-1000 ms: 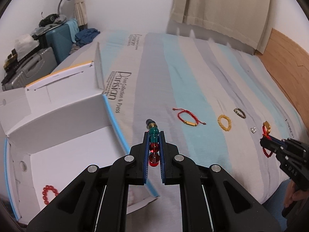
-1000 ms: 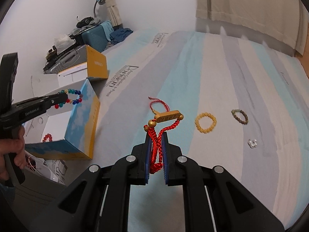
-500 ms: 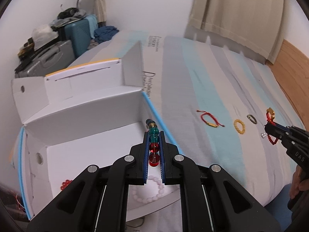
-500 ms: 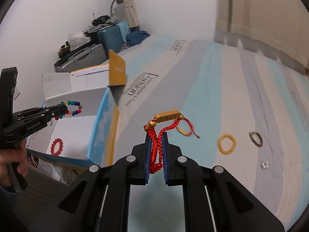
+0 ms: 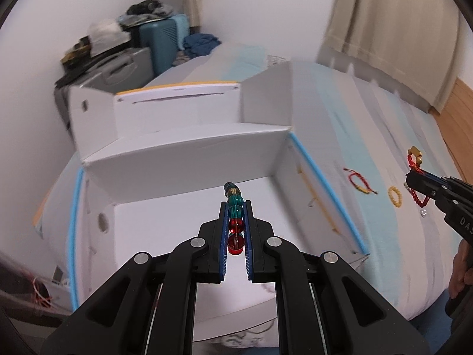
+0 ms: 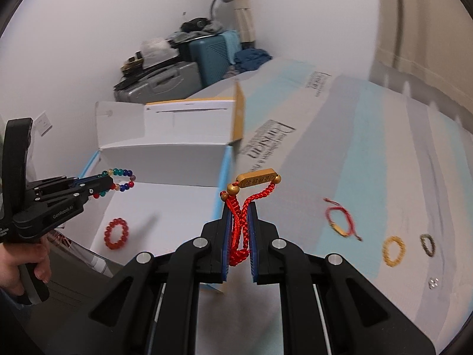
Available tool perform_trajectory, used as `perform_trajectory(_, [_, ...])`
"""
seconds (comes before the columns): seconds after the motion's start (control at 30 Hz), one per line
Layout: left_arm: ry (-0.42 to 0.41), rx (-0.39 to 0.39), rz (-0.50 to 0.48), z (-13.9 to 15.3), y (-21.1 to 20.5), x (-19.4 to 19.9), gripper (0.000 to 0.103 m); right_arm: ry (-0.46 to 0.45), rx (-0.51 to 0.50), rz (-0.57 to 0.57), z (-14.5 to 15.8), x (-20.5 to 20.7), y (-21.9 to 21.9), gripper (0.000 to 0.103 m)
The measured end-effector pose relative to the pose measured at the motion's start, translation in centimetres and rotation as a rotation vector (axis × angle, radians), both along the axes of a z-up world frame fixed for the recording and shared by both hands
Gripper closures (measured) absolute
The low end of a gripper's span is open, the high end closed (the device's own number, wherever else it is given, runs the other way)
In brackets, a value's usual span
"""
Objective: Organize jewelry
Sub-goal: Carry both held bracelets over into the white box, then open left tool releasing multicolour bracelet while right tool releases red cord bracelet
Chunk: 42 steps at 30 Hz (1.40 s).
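Both grippers have swung left toward the white box (image 5: 183,153) since a second ago: the left gripper (image 5: 235,219), which then sat over the striped bedsheet (image 6: 369,153) beside the box's blue-edged wall, now hangs over the box's open interior, and the right gripper (image 6: 239,222), then out over the sheet, now sits at the box's near right corner. Left jaws are closed on the multicoloured bead bracelet (image 5: 235,216), red beads low between the blue pads and teal ones poking past the tips; from the right wrist view the loop (image 6: 121,179) hangs in the air above the box floor. Right jaws are clamped on the red braided cord bracelet (image 6: 245,207), its gold bar standing above the tips. Inside the box a red bead bracelet (image 6: 116,233) lies flat on the white floor. Out on the sheet, well apart from the box, lie a thin red string bracelet (image 6: 340,222), a yellow bead bracelet (image 6: 393,250), a dark bead bracelet (image 6: 428,244) and a small silver piece (image 6: 433,282), unmoved. Suitcases (image 6: 189,68) are stacked against the far wall.
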<state>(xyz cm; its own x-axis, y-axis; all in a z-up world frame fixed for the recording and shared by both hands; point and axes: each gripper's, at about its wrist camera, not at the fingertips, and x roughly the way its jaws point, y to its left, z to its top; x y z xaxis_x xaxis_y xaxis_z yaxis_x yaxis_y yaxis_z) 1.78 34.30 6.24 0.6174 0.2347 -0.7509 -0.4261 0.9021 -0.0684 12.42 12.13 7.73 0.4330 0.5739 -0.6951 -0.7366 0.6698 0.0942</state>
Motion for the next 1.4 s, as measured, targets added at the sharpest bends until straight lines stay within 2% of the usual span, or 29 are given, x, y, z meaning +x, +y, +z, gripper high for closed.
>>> perform_trajectory(0.23, [0.018, -0.019, 0.052, -1.3, 2.7, -2.4, 0.095, 0.019, -0.014, 0.086, -0.9, -2.3, 5.1, 0.094])
perform_trajectory(0.43, [0.039, -0.053, 0.083, -3.3, 4.3, -3.8, 0.095, 0.066, -0.054, 0.141, -3.4, -3.9, 8.6, 0.094])
perform_trajectory(0.77, [0.086, -0.110, 0.101, -6.6, 6.0, -4.9, 0.095, 0.146, -0.114, 0.148, -6.9, -4.1, 11.3, 0.093])
perform_trajectory(1.1, [0.113, -0.121, 0.105, -8.0, 6.6, -5.0, 0.093, 0.169, -0.148, 0.149, -8.2, -4.3, 12.3, 0.088])
perform_trajectory(1.23, [0.127, -0.119, 0.116, -8.3, 6.7, -5.2, 0.093, 0.176, -0.156, 0.151, -8.6, -4.3, 12.6, 0.075])
perform_trajectory(1.33, [0.136, -0.111, 0.119, -8.3, 6.6, -5.3, 0.090, 0.178, -0.153, 0.158, -8.6, -4.5, 12.7, 0.058])
perform_trajectory(1.4, [0.133, -0.104, 0.127, -8.2, 6.5, -5.5, 0.074, 0.170, -0.145, 0.159, -8.4, -4.7, 12.7, 0.038])
